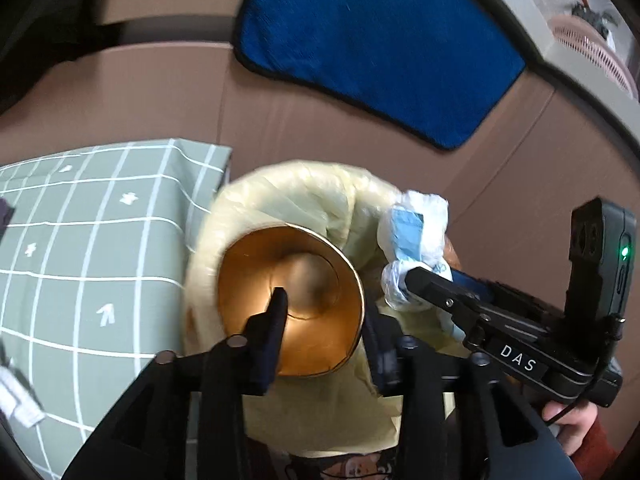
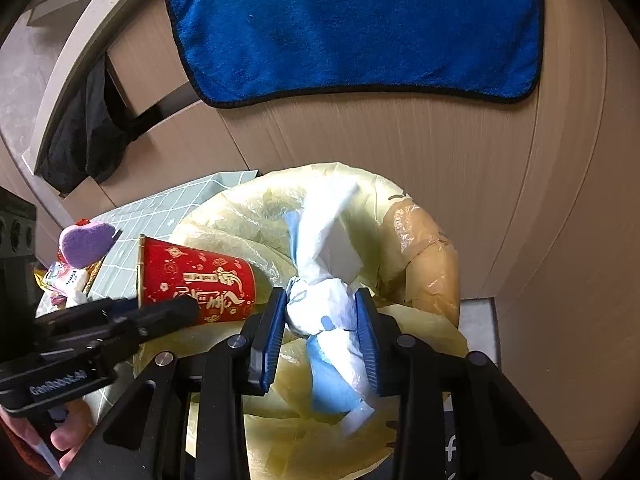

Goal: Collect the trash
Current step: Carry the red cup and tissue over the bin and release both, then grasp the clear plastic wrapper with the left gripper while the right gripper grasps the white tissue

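Note:
A bin lined with a pale yellow bag (image 1: 304, 192) (image 2: 256, 216) stands below both grippers. My left gripper (image 1: 324, 312) is shut on the wall of a red paper cup (image 2: 192, 280), one finger inside its gold interior (image 1: 292, 292), holding it on its side over the bin mouth. My right gripper (image 2: 322, 312) is shut on a crumpled white and blue plastic wrapper (image 2: 324, 296), held over the bin; it also shows in the left wrist view (image 1: 416, 236).
A table with a green grid cloth (image 1: 92, 240) stands left of the bin, with a purple heart-shaped item (image 2: 86, 242) and snack wrappers (image 2: 66, 280) on it. A blue towel (image 2: 360, 24) hangs on the beige cabinet behind.

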{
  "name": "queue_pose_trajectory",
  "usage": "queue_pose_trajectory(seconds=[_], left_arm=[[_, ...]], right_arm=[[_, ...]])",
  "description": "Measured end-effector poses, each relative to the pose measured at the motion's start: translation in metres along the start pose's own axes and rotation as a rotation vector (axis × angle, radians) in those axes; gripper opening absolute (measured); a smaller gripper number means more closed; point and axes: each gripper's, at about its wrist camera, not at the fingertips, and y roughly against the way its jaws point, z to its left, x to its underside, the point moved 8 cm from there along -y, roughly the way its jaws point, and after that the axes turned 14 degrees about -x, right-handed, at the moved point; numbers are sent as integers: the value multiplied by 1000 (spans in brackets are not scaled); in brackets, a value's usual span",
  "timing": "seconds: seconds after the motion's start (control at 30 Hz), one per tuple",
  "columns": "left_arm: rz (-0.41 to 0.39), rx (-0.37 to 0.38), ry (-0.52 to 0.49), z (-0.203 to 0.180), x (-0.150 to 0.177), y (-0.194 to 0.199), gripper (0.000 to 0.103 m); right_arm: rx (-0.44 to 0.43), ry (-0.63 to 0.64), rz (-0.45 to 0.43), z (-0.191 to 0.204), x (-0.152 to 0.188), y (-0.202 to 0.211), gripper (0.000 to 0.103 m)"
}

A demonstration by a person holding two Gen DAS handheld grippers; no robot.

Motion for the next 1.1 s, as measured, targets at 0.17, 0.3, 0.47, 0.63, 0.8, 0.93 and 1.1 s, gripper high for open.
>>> queue_pose_trajectory(seconds=[0.17,0.3,0.47,0.63,0.8,0.93,1.1], left_arm=[[-101,-23,81,18,-6,39,44],[-239,-86,126,32,-11,87,44],[-384,-153,151,44,-11,150,44],[-470,-264,184,70,7,206,44],[-515,-335,324,121,36,251,44],[-538,-451,498,180,64,276,44],[-423,-550,671,250,97,261,44]], right_arm=[[-26,23,-74,14,-9,15,49],[8,66,-106,27,-18,28,56],[-28,139,-71,63,-20,37,56],[-43,233,-82,110,-22,51,53],[-152,292,-107,168,-20,59,53],[-229,383,-104,220,-9,54,53],[-274,482,-40,269,13,22,53]])
